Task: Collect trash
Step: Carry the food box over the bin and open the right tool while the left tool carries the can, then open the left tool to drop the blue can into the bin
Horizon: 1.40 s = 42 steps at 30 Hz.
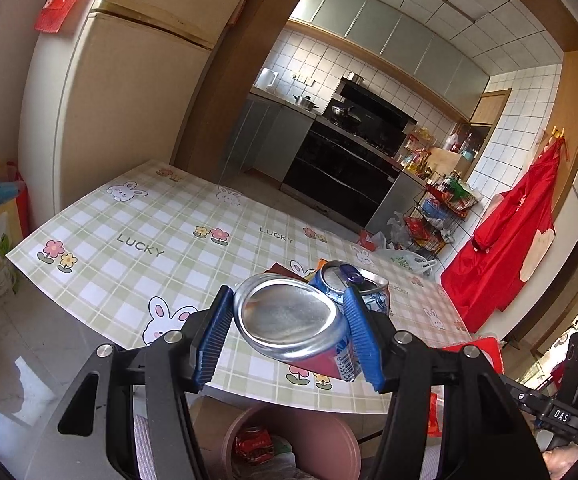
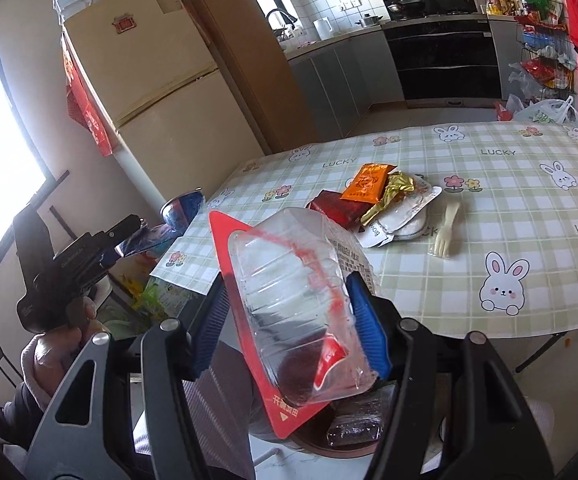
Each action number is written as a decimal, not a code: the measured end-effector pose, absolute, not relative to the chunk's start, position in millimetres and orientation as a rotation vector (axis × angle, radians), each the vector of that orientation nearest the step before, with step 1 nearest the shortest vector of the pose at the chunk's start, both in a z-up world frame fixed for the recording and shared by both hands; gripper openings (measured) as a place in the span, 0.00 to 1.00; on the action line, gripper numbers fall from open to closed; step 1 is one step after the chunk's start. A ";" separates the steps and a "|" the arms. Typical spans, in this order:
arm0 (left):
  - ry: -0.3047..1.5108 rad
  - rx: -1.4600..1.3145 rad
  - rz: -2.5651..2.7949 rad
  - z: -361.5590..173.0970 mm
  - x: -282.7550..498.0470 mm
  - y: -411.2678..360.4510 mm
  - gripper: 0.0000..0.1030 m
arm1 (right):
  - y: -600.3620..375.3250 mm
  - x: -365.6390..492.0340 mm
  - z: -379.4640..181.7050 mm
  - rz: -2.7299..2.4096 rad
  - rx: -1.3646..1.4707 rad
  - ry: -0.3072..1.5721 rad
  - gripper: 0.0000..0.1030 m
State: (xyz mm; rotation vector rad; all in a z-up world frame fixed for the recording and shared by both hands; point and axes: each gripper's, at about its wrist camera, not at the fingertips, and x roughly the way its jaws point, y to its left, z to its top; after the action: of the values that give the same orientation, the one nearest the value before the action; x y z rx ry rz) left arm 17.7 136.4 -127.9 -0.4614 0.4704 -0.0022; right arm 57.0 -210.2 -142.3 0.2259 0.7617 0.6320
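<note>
The left gripper (image 1: 289, 330) pinches a crushed can (image 1: 295, 330), lying crosswise, directly above the pink bin (image 1: 289, 440). The right gripper (image 2: 285, 316) pinches a clear plastic tray (image 2: 293, 312), long axis along the fingers, also over the bin; wrappers (image 2: 369, 196) remain on the table (image 2: 529, 184).

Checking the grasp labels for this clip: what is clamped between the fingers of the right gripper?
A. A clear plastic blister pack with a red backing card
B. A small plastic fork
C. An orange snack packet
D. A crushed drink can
A: in the right wrist view the clear blister pack sits between the blue fingers, while the fork and orange packet lie on the table.
</note>
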 end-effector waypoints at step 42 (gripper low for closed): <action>0.591 -0.402 -0.237 -142.5 36.1 73.9 0.21 | -237.3 60.3 -129.8 0.464 0.190 0.635 0.94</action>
State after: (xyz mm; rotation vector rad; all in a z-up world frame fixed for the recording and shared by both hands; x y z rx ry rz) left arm 36.1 73.9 -142.5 -0.4016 0.5911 -0.2372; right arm 60.3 -237.3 -129.8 0.1896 0.6354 0.4636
